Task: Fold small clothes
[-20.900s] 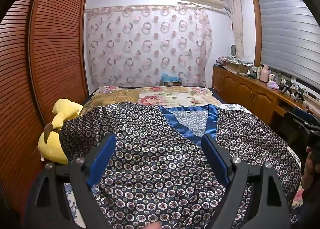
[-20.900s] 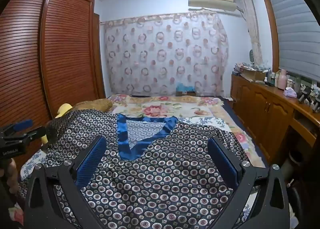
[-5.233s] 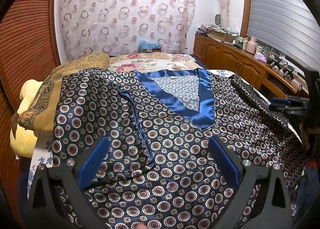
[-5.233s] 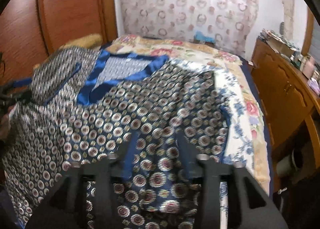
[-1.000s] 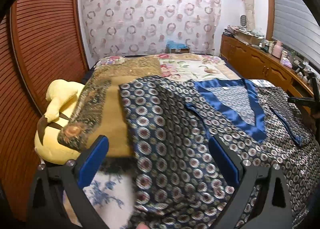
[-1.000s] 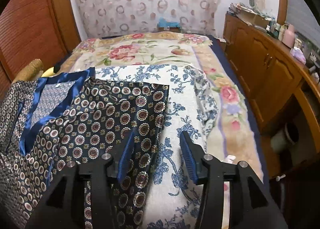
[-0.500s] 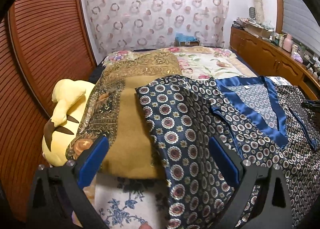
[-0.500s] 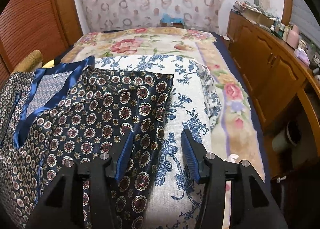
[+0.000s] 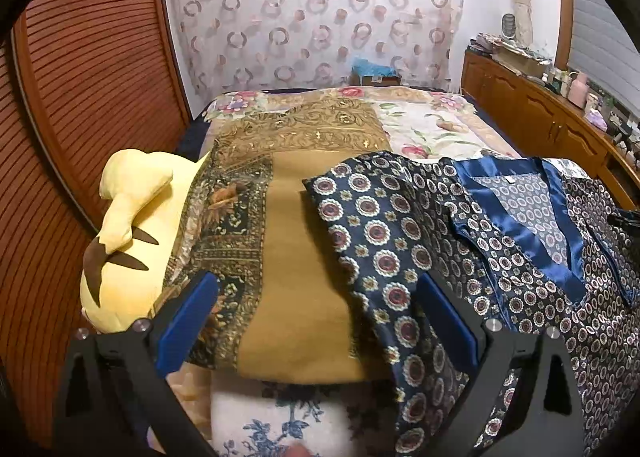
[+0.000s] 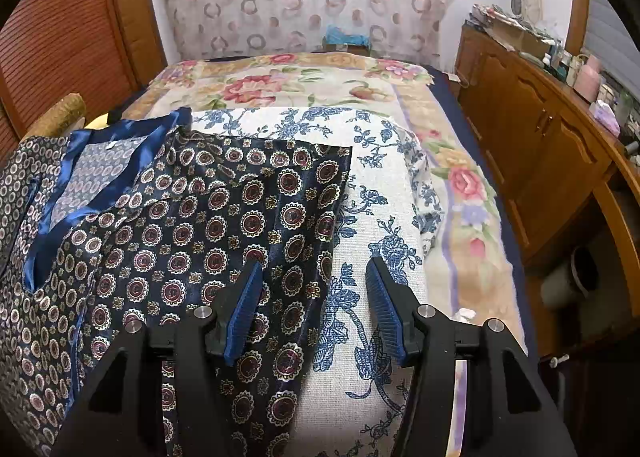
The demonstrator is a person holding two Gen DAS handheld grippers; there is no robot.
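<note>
Bedroom with a ring-patterned curtain and slatted wooden doors; one bed under floral covers. One satin navy garment, medallion-printed with glossy blue trim, lies flat across it, both sides folded inward. One mustard blanket, one yellow plush. Left gripper spread wide, empty; right gripper parted, empty, over the garment's edge.

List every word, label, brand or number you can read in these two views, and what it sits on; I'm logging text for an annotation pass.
No text can be read in either view.
Neck tag on the patterned top: a small white patch, too small to read.
Bottles and boxes on the wooden sideboard: too small and blurred to read.
Left gripper and right gripper: no marking visible.
</note>
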